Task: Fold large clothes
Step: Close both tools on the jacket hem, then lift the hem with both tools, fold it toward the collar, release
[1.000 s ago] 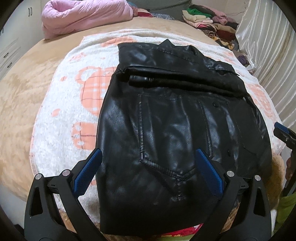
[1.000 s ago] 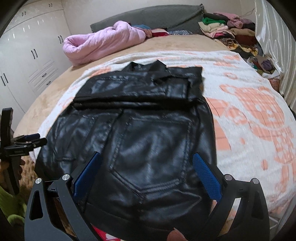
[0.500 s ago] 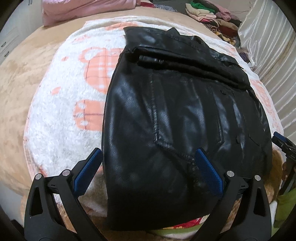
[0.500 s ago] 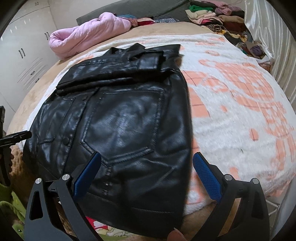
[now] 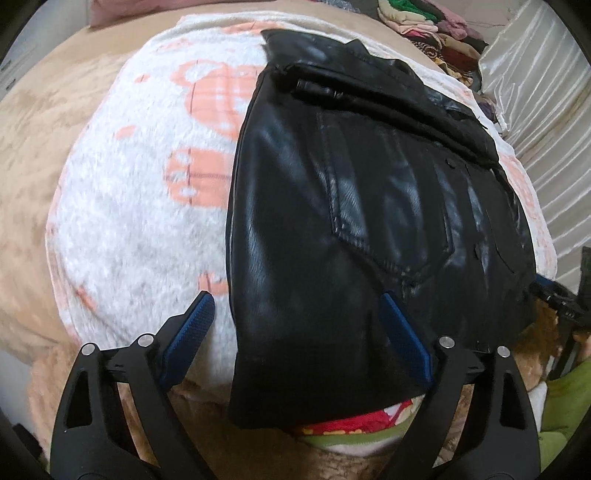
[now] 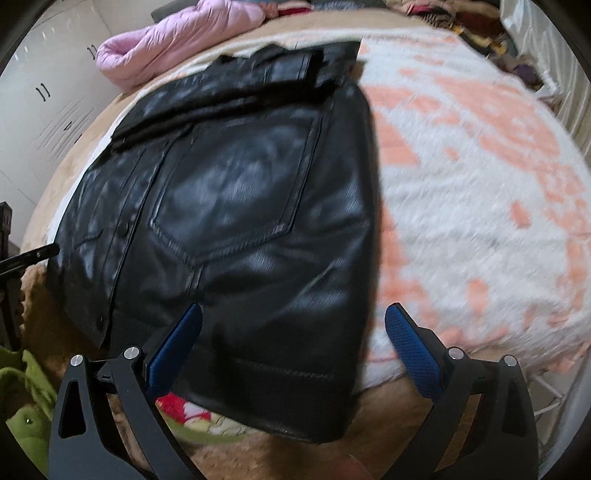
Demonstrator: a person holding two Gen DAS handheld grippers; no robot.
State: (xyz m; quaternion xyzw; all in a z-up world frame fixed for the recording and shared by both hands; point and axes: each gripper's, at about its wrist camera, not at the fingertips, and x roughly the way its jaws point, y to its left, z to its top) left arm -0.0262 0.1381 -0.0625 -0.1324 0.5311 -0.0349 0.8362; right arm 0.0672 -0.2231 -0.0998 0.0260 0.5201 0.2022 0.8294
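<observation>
Clearly the black leather jacket [image 5: 351, 229] lies flat on the white-and-orange blanket [image 5: 140, 206] over the bed, sleeves folded across its upper part, hem hanging slightly off the near edge. The left gripper [image 5: 295, 332] hovers over the hem's left corner with jaws wide but closing; leather sits between them, unpressed. The right gripper [image 6: 293, 343] stands wide over the right corner, nothing pinched.

Judging from this, the stiff, glossy leather may slip from the pads if only a thin edge is taken — or one jaw may also catch the fluffy blanket beneath and drag it into the fold. If the two corners rise unevenly, the fold likely skews and the tucked sleeves may slide out.

The left wrist view shows the clothes pile [image 5: 436, 26] at the far corner and the curtain [image 5: 546, 122]; the right wrist view instead shows the pink quilt [image 6: 177, 44] and the white wardrobe [image 6: 44, 110].
</observation>
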